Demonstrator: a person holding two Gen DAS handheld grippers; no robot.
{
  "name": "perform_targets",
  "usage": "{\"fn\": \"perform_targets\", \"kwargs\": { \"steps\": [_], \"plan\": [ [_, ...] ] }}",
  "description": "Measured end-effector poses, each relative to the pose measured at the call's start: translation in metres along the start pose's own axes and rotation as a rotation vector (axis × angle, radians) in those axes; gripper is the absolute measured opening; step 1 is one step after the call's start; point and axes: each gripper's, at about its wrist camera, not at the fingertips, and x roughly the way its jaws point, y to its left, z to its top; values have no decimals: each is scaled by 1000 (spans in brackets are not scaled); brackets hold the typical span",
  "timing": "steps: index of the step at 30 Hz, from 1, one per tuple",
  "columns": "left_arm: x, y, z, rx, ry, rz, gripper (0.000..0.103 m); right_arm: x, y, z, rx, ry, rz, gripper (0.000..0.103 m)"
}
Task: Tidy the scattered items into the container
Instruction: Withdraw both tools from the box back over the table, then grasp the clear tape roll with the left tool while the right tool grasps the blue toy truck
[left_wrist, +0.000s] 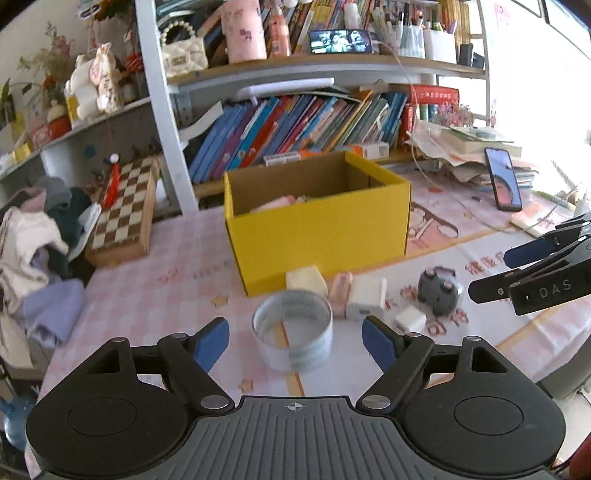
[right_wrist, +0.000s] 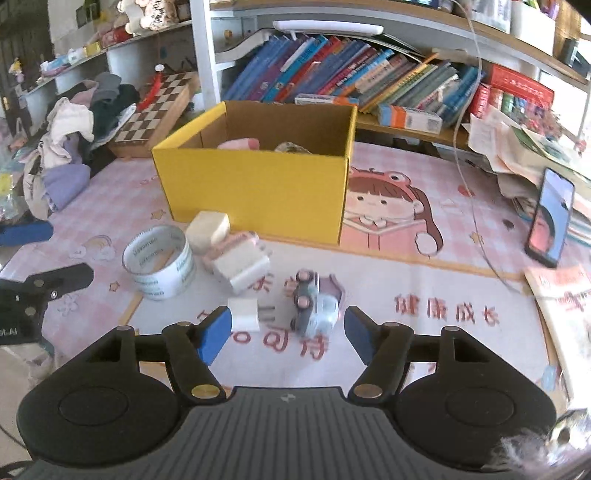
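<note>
A yellow cardboard box (left_wrist: 321, 229) (right_wrist: 258, 192) stands on the pink table mat with a few items inside. In front of it lie a roll of clear tape (left_wrist: 292, 330) (right_wrist: 160, 262), a cream block (left_wrist: 306, 280) (right_wrist: 208, 229), a pink item (left_wrist: 340, 291) (right_wrist: 236, 242), a white charger (left_wrist: 366, 298) (right_wrist: 242, 271), a small white plug (left_wrist: 409, 319) (right_wrist: 244, 314) and a grey-blue toy car (left_wrist: 439, 291) (right_wrist: 314, 304). My left gripper (left_wrist: 295, 341) is open, just short of the tape. My right gripper (right_wrist: 288, 334) is open, just short of the toy car and plug; it also shows in the left wrist view (left_wrist: 491, 273).
A chessboard (left_wrist: 123, 218) and a pile of clothes (left_wrist: 37, 251) lie at the left. A phone (left_wrist: 503, 179) (right_wrist: 551, 218) leans on stacked papers at the right. Bookshelves (left_wrist: 295, 125) stand behind the box. A book (right_wrist: 565, 299) lies at the right edge.
</note>
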Motion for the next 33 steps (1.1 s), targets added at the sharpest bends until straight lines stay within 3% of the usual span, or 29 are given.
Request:
{"fn": "perform_targets", "kwargs": {
  "steps": [6,14,33],
  "plan": [
    [1,-4,-21,-8,39,34,85,0,5,-17,43,0,-34,68],
    [3,-11,-26,2,60,34,92,7,7,-27,55,41,-56,80],
    [29,-22,-21,-25,116,33,95,22,-11,-20,49,89,-78,81]
  ]
}}
